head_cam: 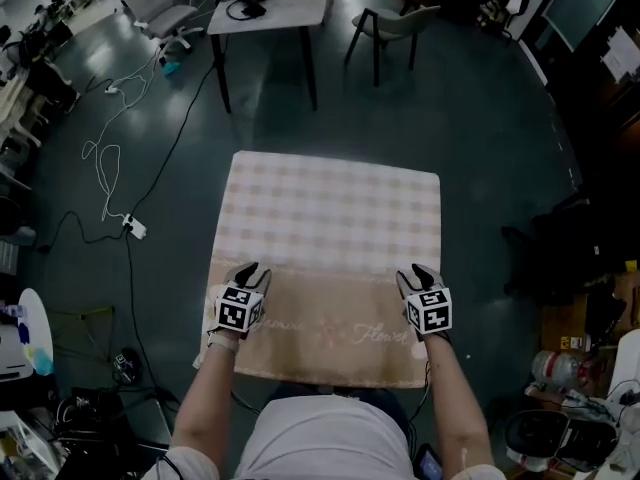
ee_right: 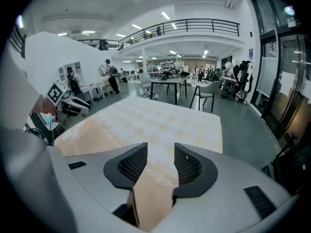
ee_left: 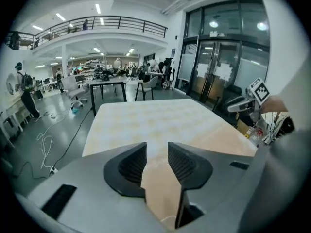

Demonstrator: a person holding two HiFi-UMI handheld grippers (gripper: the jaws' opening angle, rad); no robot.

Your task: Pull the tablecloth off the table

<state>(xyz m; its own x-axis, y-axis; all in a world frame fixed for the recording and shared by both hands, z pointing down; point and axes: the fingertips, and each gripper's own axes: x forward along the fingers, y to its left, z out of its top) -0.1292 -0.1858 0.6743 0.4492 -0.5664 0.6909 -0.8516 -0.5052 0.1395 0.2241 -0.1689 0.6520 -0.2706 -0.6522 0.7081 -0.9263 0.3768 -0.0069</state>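
Note:
A beige checked tablecloth [head_cam: 330, 218] with a plain tan band along its near side lies flat over the square table. Both grippers rest on that tan band close to the near edge. My left gripper [head_cam: 252, 272] sits toward the left corner, my right gripper [head_cam: 418, 274] toward the right. In the left gripper view the jaws [ee_left: 157, 154] stand apart, with tan cloth [ee_left: 160, 183] showing in the gap and the pads not pressing it. In the right gripper view the gripper [ee_right: 161, 155] is the same: open, with cloth [ee_right: 150, 193] in the gap.
Dark floor surrounds the table. Behind it stand a grey desk [head_cam: 270, 13], a chair [head_cam: 395, 23] and an office chair [head_cam: 160, 8]. White cables [head_cam: 105, 163] and a power strip [head_cam: 136, 229] lie at the left. Boxes and gear [head_cam: 575, 368] crowd the right.

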